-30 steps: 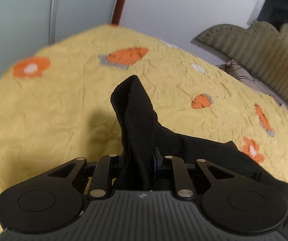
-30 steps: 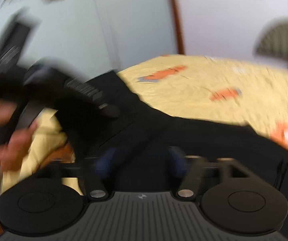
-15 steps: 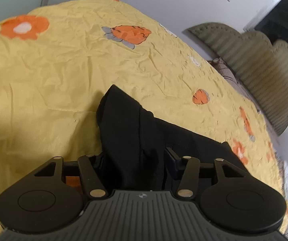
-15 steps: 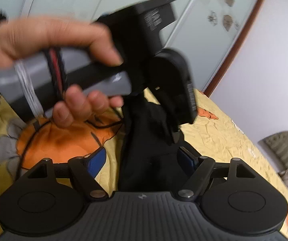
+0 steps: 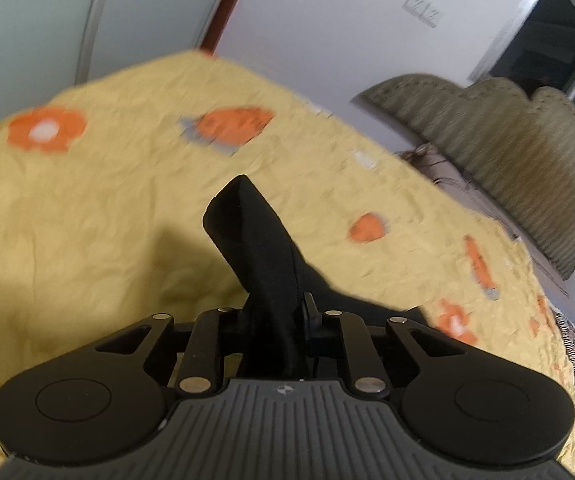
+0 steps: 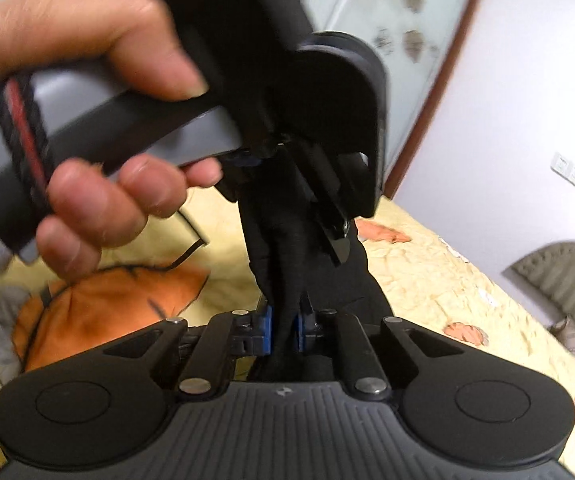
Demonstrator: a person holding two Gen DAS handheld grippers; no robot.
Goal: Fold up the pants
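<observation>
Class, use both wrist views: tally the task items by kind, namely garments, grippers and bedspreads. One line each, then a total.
Black pants: 1
Grippers: 2, left gripper and right gripper, both clamped on the pants
Yellow bedspread: 1
Total: 4

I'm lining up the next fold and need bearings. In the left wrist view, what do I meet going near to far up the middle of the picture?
Left tongs shut on the black pants → the raised fold of the pants → yellow bedspread → orange print → white wall.
</observation>
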